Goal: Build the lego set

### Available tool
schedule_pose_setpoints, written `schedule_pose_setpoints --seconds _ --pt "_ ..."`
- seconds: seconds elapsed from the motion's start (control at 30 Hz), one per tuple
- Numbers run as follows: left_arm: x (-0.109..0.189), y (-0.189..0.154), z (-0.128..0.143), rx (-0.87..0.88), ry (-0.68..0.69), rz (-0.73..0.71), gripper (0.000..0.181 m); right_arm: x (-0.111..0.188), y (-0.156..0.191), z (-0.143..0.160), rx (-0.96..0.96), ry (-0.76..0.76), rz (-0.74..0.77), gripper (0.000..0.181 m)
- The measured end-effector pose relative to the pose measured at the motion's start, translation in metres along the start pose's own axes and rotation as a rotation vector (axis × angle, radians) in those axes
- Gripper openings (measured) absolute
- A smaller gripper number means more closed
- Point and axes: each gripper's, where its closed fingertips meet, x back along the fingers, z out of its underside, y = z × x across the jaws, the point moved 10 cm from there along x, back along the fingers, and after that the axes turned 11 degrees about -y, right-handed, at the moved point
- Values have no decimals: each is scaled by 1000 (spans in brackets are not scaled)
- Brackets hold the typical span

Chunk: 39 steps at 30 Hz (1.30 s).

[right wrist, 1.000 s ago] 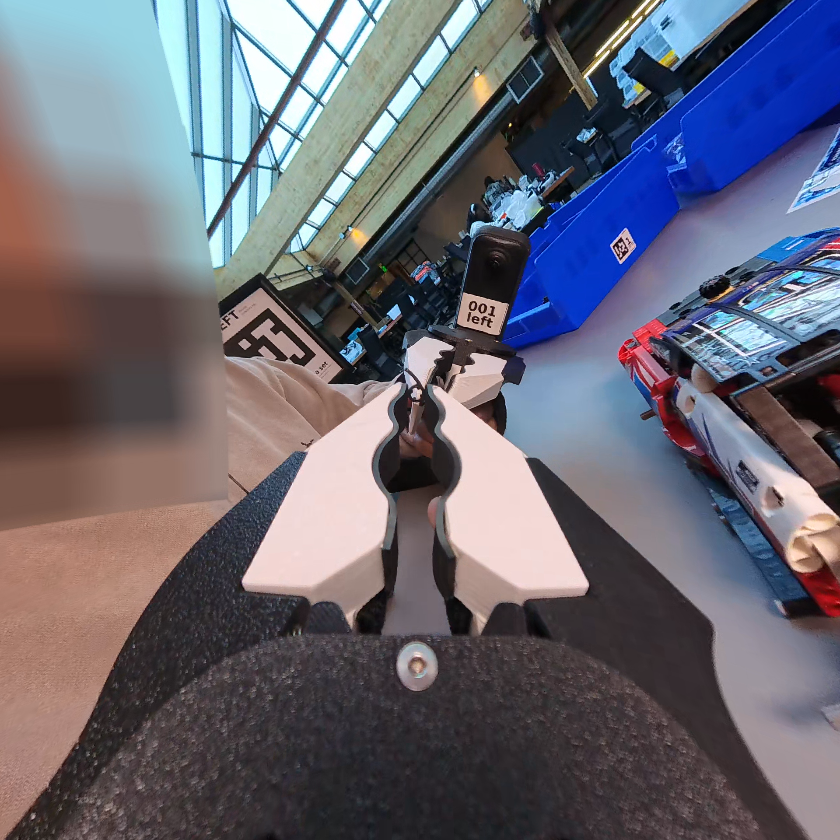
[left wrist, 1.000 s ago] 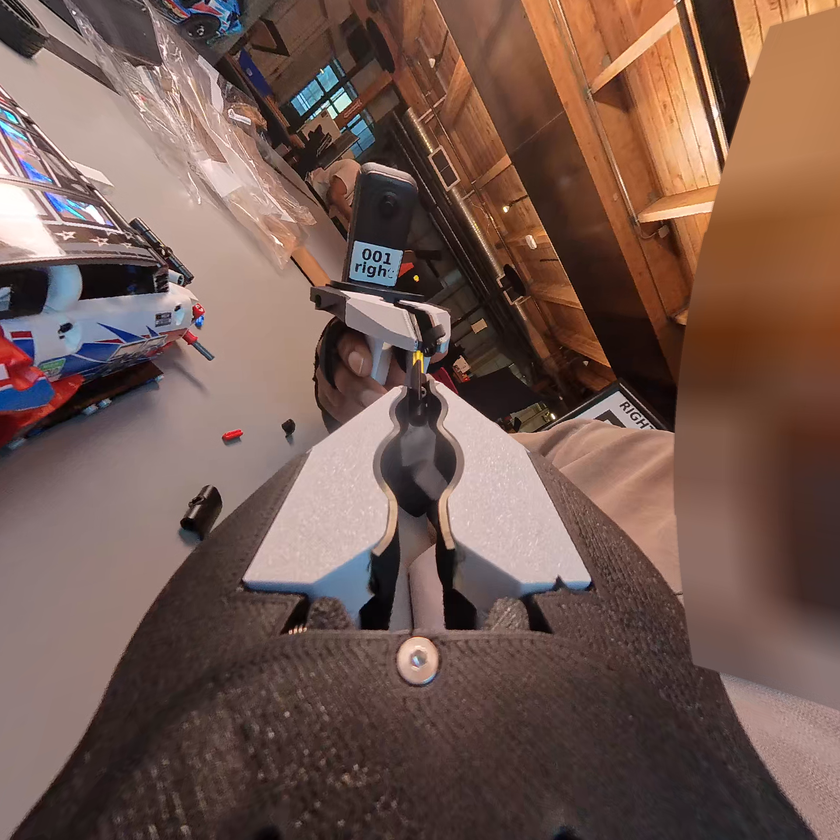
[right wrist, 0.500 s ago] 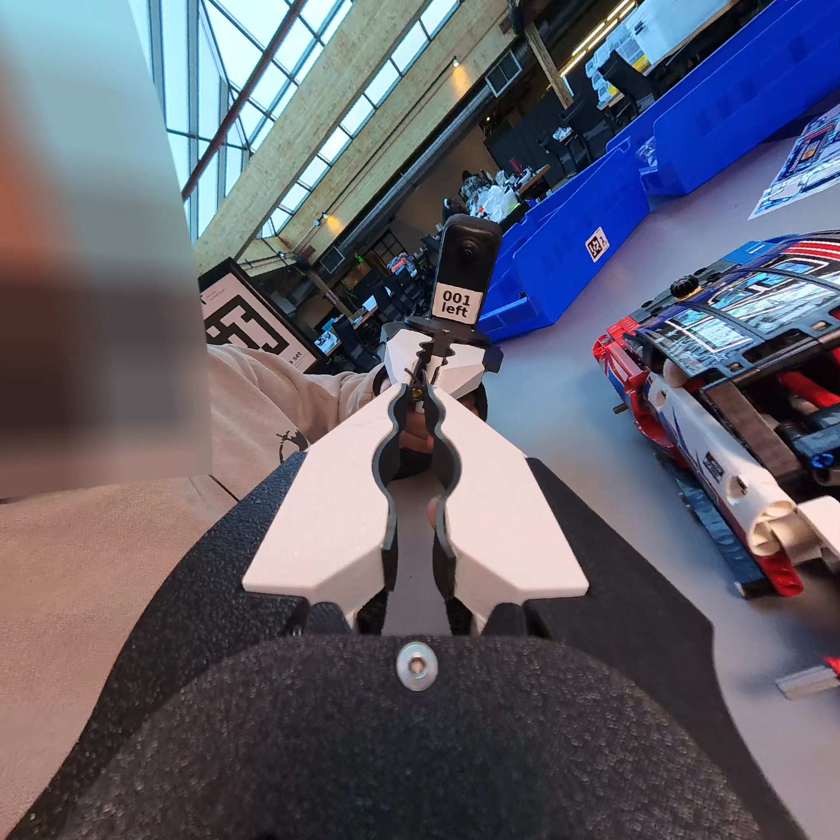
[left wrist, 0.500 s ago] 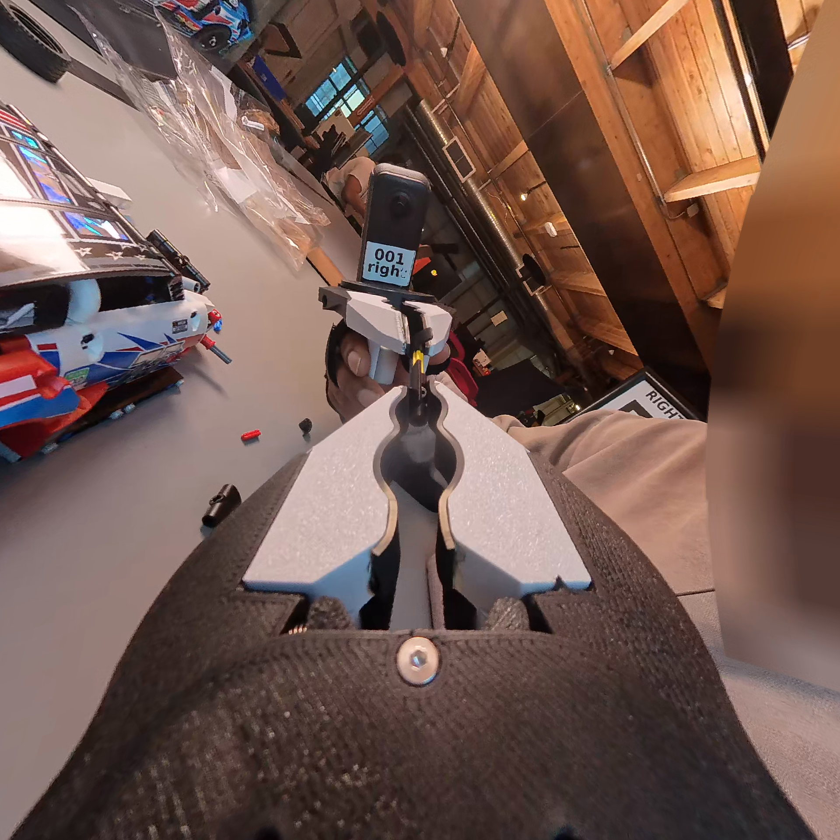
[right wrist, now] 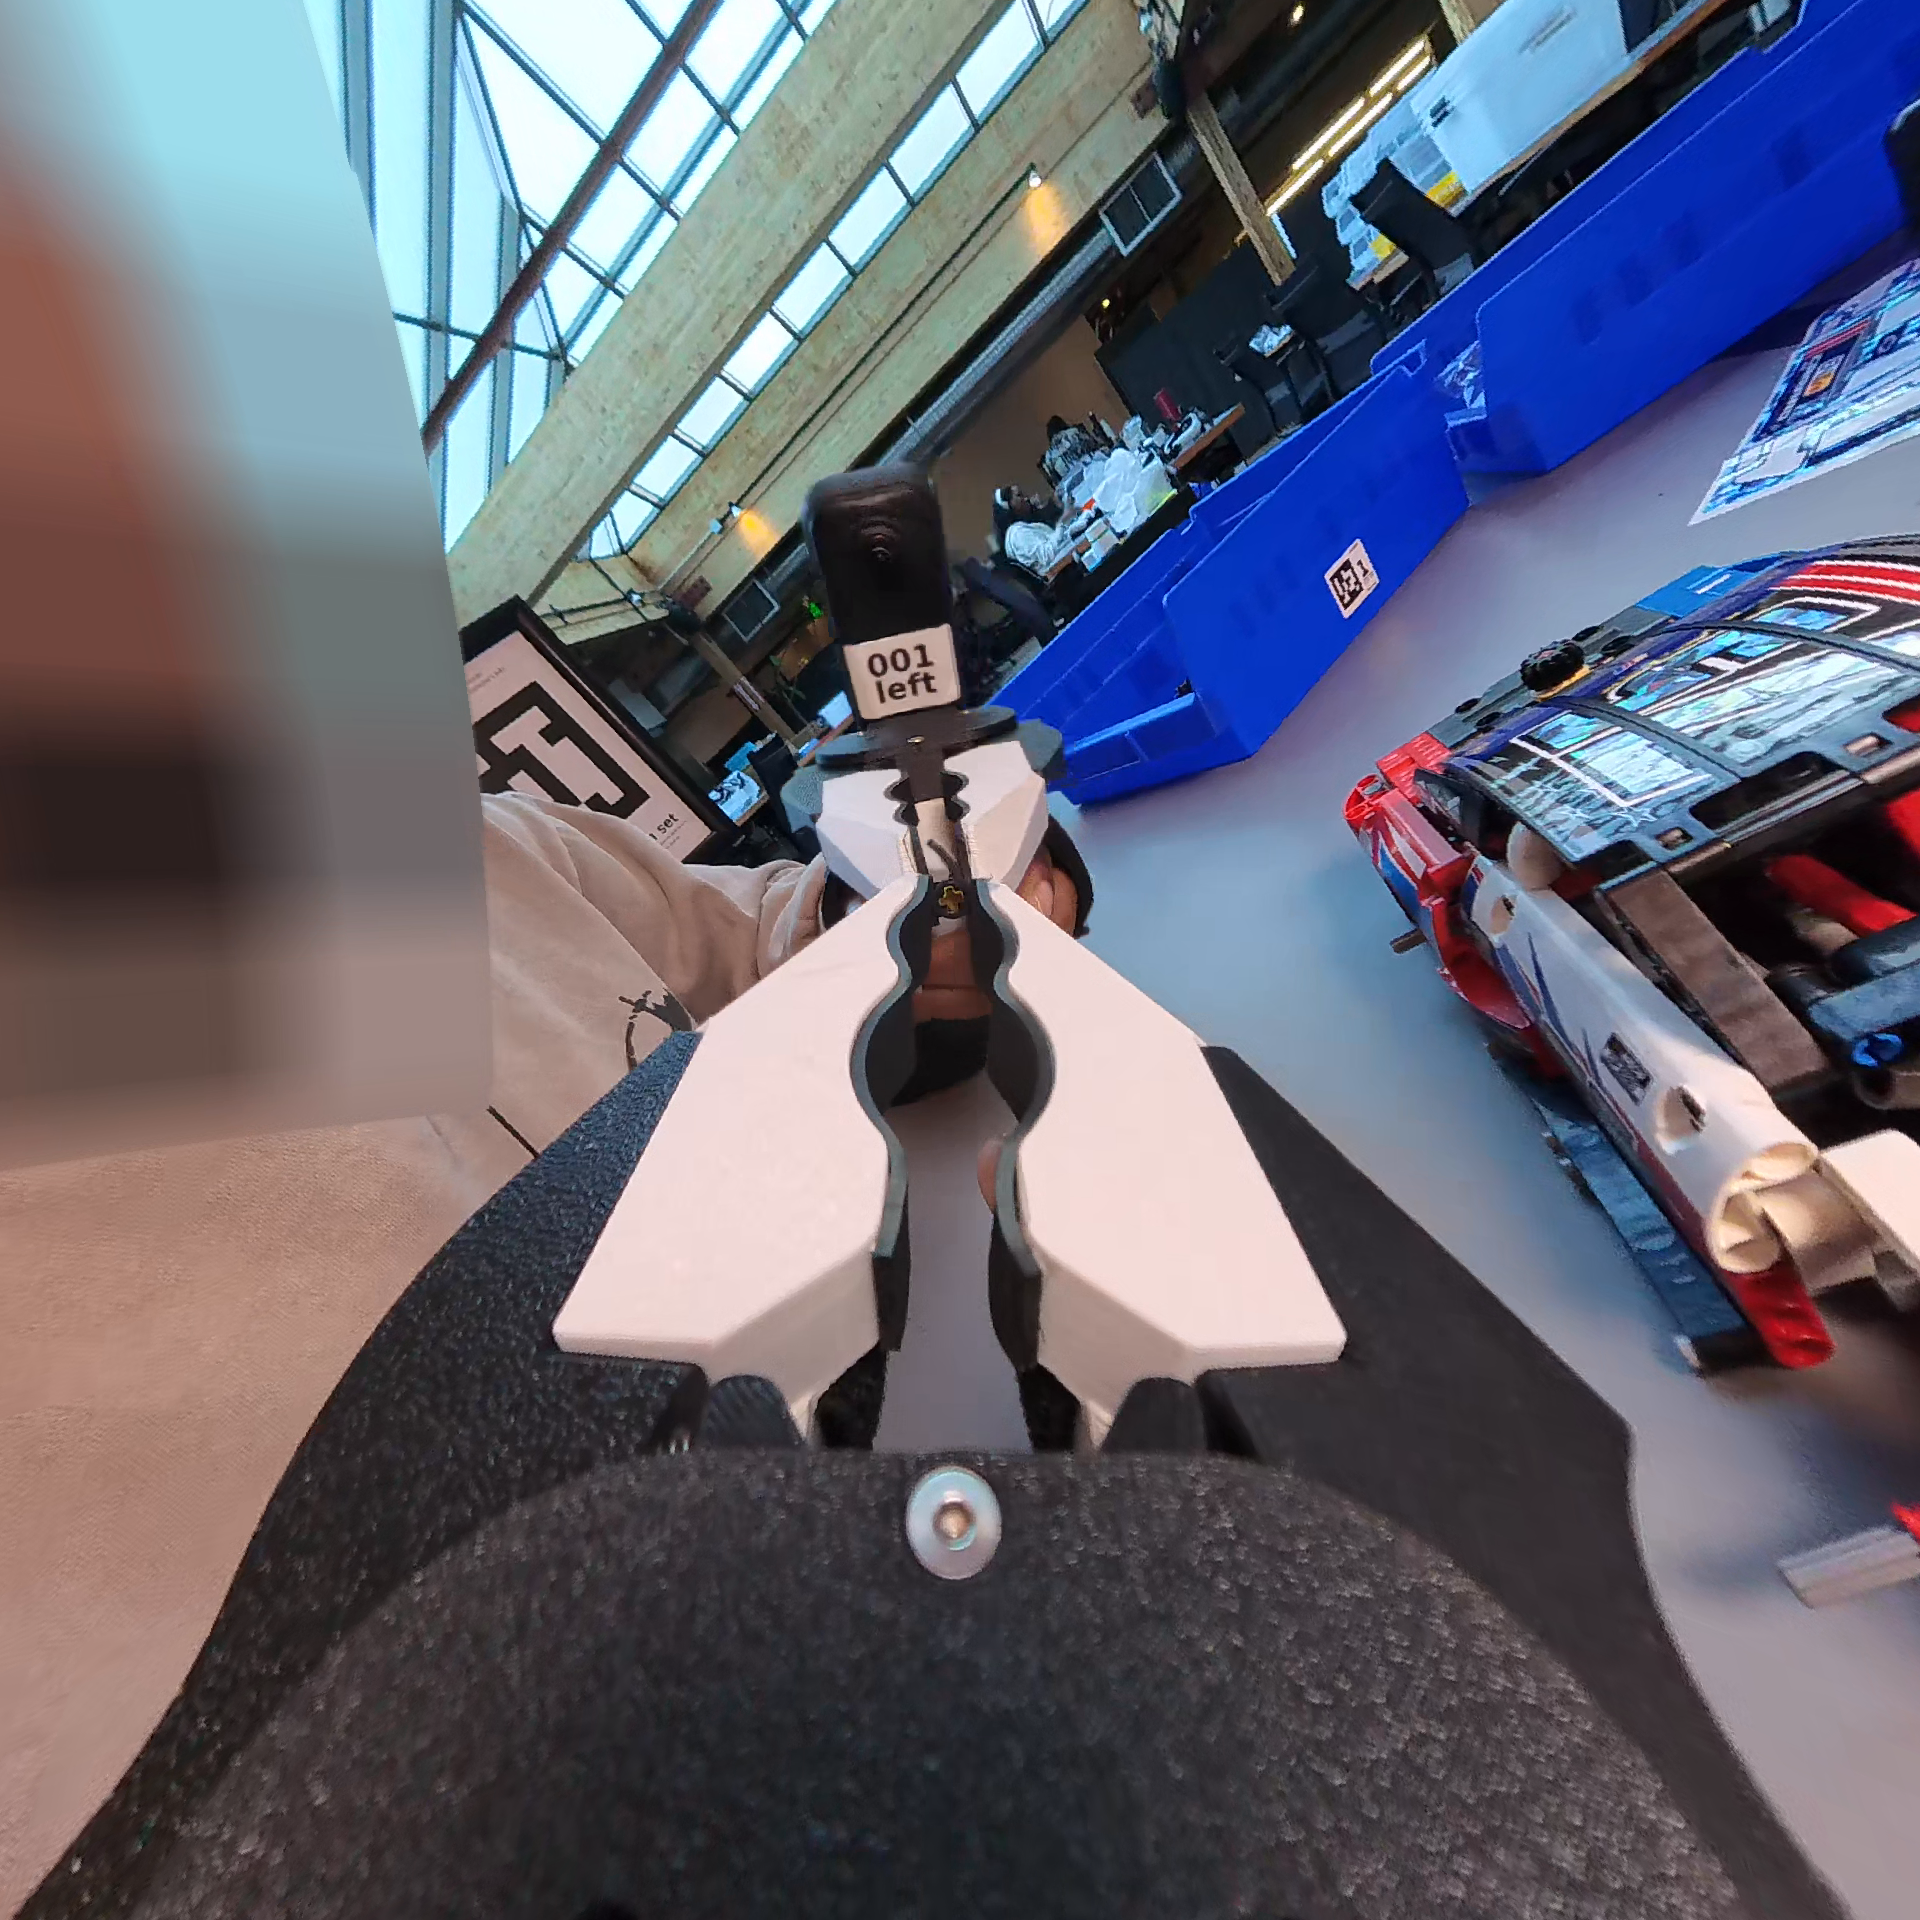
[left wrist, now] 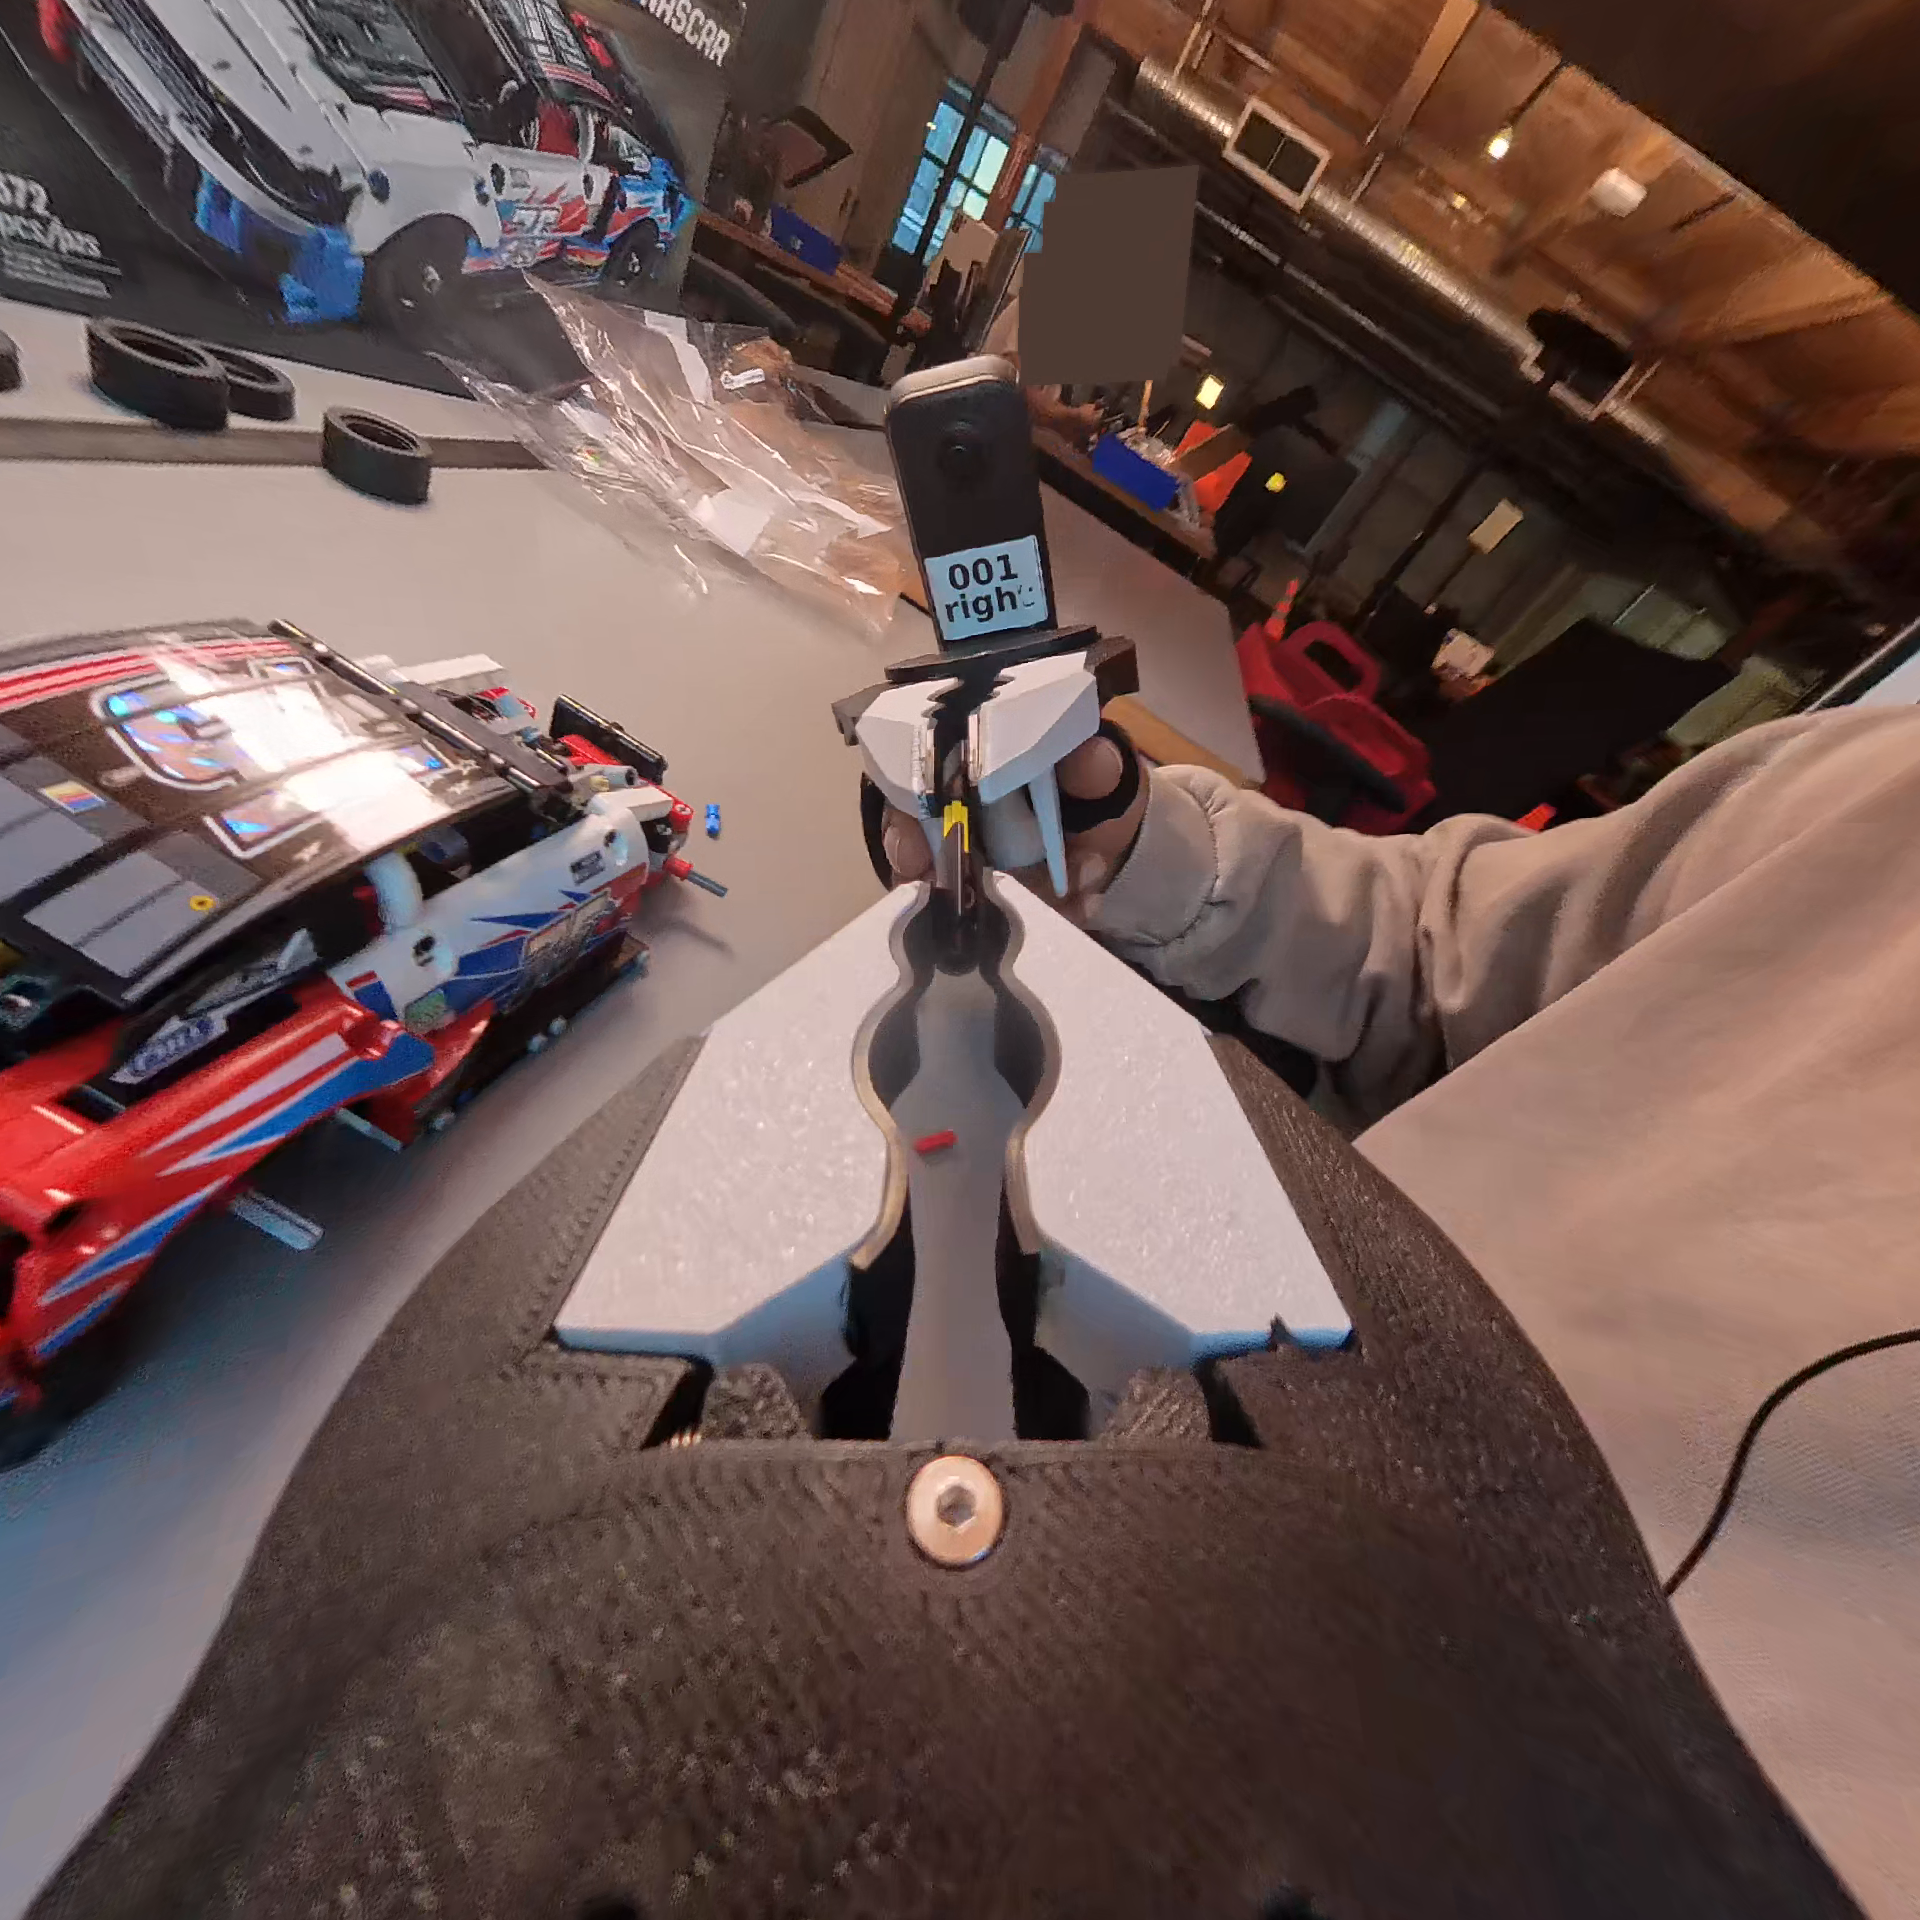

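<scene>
The two grippers meet tip to tip above the bench (left wrist: 644, 644). The left gripper (left wrist: 954, 914) has its fingers drawn nearly together at the tips around a thin dark axle-like part (left wrist: 958, 883) with a yellow piece (left wrist: 954, 823) on it. The right gripper (right wrist: 948, 902) faces it with its fingers likewise pinched in, and the yellow cross-shaped end (right wrist: 948, 900) of that part sits between its tips. Which gripper truly bears the part is hard to tell, since both tips crowd the same spot.

The lego car (left wrist: 312, 883), red, white and blue with a dark roof, stands on the bench to the left of the left gripper and well apart from both. A small red pin (left wrist: 933, 1141) lies on the bench below the left gripper's fingers, and a blue pin (left wrist: 713, 817) lies just past the car's end. Three black tyres (left wrist: 376, 453) rest toward the far edge, beside clear plastic bags (left wrist: 707, 468) and the set's box (left wrist: 312, 156). In the right wrist view, blue bins (right wrist: 1330, 592) line the far edge and a grey beam (right wrist: 1849, 1564) lies near the car (right wrist: 1662, 935).
</scene>
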Motion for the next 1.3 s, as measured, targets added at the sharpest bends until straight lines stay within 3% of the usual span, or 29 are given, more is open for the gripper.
schedule_pose_setpoints --seconds 0.1,0.33,0.47,0.77,1.03,1.17,1.23,1.3 --pt "0 -7 -1 -142 21 -35 5 -1 -1 1 -10 0 -12 4" --pt "1 -13 -2 -262 35 -55 5 -3 1 3 18 3 -20 4" --pt "3 -14 0 -312 27 -16 5 -5 8 4 120 40 -18 5" --pt "6 -31 4 -598 -1 94 5 -12 35 9 431 108 -67 5" --pt "6 -37 10 -743 21 129 5 -12 42 16 534 154 -81 5" --pt "6 -37 13 -985 26 94 5 -13 41 16 586 178 -51 6" --pt "6 -39 15 -1156 20 42 5 -14 39 17 613 229 -33 20" --pt "8 -40 20 -1354 48 0 5 -12 38 17 597 235 -31 23"
